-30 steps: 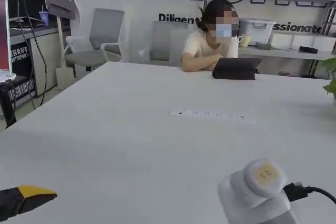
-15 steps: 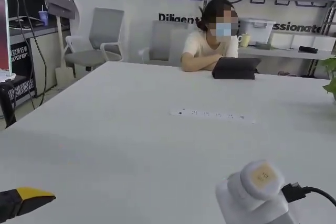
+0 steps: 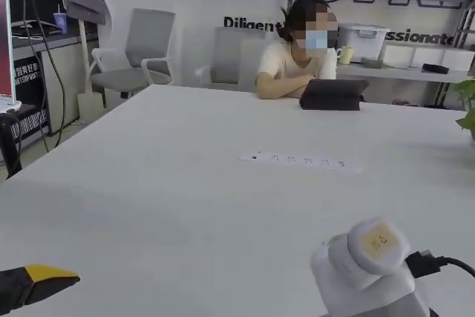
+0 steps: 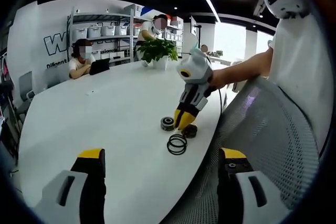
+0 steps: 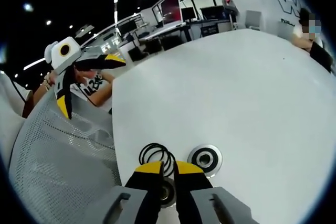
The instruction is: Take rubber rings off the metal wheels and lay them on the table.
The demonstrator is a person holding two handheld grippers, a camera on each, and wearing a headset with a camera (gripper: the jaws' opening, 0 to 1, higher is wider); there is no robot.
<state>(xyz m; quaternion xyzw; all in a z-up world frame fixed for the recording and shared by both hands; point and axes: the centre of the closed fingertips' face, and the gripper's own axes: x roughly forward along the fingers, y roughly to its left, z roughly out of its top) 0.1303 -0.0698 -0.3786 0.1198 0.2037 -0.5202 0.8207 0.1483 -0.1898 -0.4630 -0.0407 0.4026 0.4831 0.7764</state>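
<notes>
Right gripper near-closed over edge-side wheel (ring grip unclear), left gripper gaping, empty: tugging may drag wheel off table.

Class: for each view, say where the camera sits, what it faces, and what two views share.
Head view: head-mounted, facing across the table at a seated person; a gripper low right.
Left gripper view: behind wide-open left gripper, facing right gripper and arm.
Right gripper view: behind shut right gripper, facing left gripper.
Shared: rubber rings, metal wheel.
</notes>
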